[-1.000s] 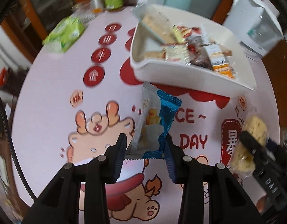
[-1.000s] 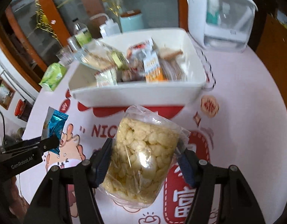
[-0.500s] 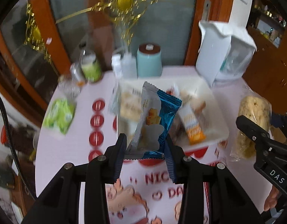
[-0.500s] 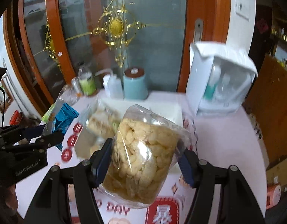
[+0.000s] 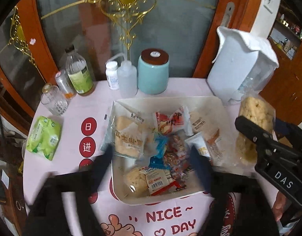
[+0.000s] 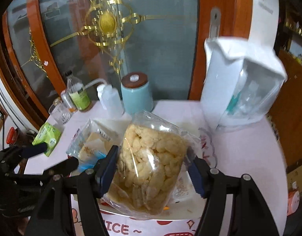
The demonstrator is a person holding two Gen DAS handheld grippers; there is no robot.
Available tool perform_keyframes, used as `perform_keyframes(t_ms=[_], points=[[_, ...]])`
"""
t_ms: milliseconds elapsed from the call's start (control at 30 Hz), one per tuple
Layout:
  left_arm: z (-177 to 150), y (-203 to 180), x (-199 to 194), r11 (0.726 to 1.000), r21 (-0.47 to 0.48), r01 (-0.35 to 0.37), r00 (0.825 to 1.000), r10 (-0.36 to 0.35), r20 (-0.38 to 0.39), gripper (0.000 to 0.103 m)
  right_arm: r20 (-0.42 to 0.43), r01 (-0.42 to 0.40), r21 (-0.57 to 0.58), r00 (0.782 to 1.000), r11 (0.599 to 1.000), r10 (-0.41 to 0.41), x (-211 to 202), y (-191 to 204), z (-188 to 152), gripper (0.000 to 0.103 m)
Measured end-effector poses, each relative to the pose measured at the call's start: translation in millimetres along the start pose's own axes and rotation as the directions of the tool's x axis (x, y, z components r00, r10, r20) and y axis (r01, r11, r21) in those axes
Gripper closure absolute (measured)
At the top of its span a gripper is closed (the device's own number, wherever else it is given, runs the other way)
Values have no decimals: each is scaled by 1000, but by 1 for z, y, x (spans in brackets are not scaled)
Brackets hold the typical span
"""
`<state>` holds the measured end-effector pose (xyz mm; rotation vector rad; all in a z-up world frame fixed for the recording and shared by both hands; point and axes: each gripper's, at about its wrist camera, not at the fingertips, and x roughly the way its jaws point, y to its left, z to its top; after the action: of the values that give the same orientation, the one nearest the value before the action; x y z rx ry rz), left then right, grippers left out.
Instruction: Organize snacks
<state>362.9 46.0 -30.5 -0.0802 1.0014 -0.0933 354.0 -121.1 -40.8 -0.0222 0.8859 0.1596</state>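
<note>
My left gripper [image 5: 151, 150] hangs over the white tray [image 5: 215, 102], its jaws opening wide and blurred. The blue snack packet [image 5: 159, 147] is free of the pads and lies blurred among several wrapped snacks in the tray. My right gripper [image 6: 152, 155] is shut on a clear bag of pale puffed snacks [image 6: 151, 163] and holds it upright above the tray [image 6: 190, 210]; its jaws are just starting to open, with the pads still on the bag. In the left wrist view that bag [image 5: 251, 114] hangs at the tray's right side. The right wrist view has the left gripper [image 6: 54, 155] at the left.
Behind the tray stand a teal jar [image 5: 153, 72], a white pitcher [image 5: 235, 68], a squeeze bottle [image 5: 127, 78], a green-labelled bottle [image 5: 78, 72] and a glass [image 5: 52, 100]. A green tissue pack [image 5: 43, 137] lies at the table's left. A glass door is right behind the table.
Both grippers rose and came forward over the tray. The left jaws spread apart and let go of the blue packet, which dropped into the tray. The right gripper kept its bag.
</note>
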Motion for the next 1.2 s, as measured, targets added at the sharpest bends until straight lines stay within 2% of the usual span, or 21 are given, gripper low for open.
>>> perform_keyframes(t_ms=[100,167,367,567,867,1200], points=[[-3,5,16,999,-10,-41,999,40,-19,9,13,25,8,1000,1000,-25,5,-3,-6,25],[-7,8,25,998,-15,-54,998,54,-35,9,27,18,9,999,1000,-18,4,-5,-11,14],[-18,13,33,997,0,-76,995,76,-64,9,31,14,-5,999,1000,-14,1,-8,-17,13],[-27,7,22,996,21,-81,995,82,-55,9,15,-4,14,1000,1000,3,-5,-11,-24,13],[-39,-7,-6,995,51,-80,996,82,-35,9,17,-23,-5,1000,1000,23,-29,-6,-41,13],[-68,-24,-56,994,78,-77,997,77,-1,9,56,-62,-11,996,998,63,-84,-6,-69,13]])
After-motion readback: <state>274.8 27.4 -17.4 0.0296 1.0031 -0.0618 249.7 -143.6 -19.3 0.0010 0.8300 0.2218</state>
